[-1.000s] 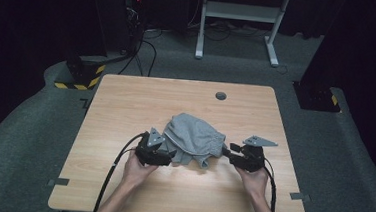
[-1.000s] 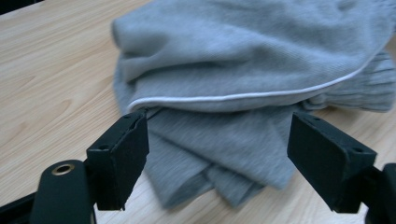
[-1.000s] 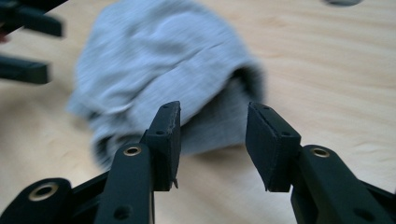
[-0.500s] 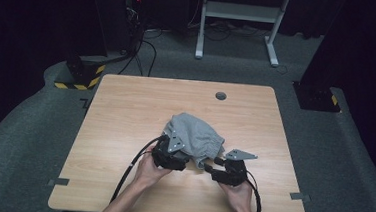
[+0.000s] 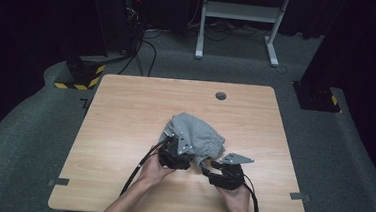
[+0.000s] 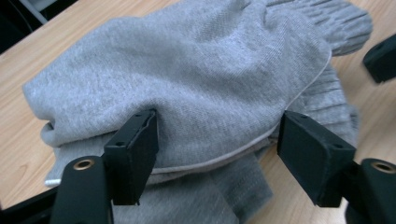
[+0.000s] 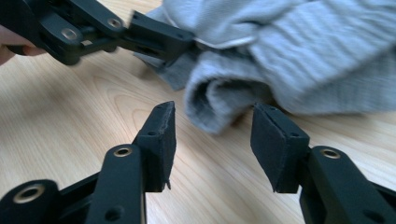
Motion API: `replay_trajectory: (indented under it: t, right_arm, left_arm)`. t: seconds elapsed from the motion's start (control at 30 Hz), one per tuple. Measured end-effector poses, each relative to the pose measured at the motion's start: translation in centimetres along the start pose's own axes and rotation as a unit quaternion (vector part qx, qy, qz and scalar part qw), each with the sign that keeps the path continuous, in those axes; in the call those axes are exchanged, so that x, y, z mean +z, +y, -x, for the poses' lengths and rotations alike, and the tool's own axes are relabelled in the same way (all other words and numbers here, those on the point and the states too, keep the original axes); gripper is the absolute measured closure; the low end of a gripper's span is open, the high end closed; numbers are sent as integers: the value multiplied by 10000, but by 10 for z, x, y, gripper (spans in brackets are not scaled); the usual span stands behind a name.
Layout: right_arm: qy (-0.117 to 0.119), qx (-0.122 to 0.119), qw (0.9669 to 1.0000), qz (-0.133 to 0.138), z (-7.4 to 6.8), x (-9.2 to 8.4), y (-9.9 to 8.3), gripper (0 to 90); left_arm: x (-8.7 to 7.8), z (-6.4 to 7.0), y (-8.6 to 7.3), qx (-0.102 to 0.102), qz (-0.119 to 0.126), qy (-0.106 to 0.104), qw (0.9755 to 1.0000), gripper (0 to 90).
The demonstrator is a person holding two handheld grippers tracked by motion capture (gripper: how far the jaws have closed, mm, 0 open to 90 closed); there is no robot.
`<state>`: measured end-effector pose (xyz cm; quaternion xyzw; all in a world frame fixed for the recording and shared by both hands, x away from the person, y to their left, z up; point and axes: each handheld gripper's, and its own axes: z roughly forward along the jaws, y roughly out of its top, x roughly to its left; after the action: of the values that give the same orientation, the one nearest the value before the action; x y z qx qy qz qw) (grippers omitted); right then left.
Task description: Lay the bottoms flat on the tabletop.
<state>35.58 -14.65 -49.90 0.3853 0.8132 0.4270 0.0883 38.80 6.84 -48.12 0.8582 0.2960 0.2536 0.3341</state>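
High view: one wooden table (image 5: 124,131), and near its middle one crumpled grey garment (image 5: 199,134). Two grippers work its near edge. Left gripper (image 6: 217,149) has its jaws spread around a thick fold, and they have just been closing in; whether the pads press the cloth yet is hard to tell. Right gripper (image 7: 212,140) stands apart, jaws just eased inward, a rolled hem just ahead of them, untouched. One round hole (image 5: 221,95) sits far across the tabletop.
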Motion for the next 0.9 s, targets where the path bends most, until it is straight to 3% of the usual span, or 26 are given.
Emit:
replay_trajectory:
  t: [0.1, 0.2, 0.27, 0.3, 0.37, 0.5, 0.63, 0.67, 0.77, 0.9]
  right_arm:
    - [10, 18, 10000, -41, -1, 12, 4, 490]
    - [-36, 25, 10000, -76, 0, 19, 7, 541]
    - [17, 21, 10000, -94, 1, 22, 8, 635]
    - [97, 32, 9999, -138, 3, 23, 8, 726]
    - [49, -56, 9999, -138, 3, 22, 8, 796]
    - [10, -227, 9996, -146, 2, 18, 8, 853]
    - [41, -248, 9995, -179, 5, 15, 8, 862]
    - [47, -279, 9995, -171, 7, 12, 8, 864]
    - [47, -306, 9994, -156, 10, 5, 8, 865]
    - [48, -353, 9993, -134, 14, -7, 5, 867]
  left_arm:
    - [3, -2, -1, -58, -46, -34, 10000, 308]
    - [3, -3, -1, -59, -91, 22, 9999, 360]
    - [5, -3, 0, -61, -180, 92, 9998, 412]
    - [6, -4, 0, -94, -224, 110, 9996, 445]
    - [7, -4, 1, -182, -255, 100, 9995, 496]
    - [7, -5, 3, -244, -228, 13, 9994, 642]
    - [4, -14, 4, -537, -216, -95, 9983, 717]
    - [1, -21, 4, -756, -135, -169, 9969, 756]
    - [-3, -28, 4, -942, -34, -167, 9954, 784]
    - [-12, -43, 7, -1173, 80, -1, 9931, 809]
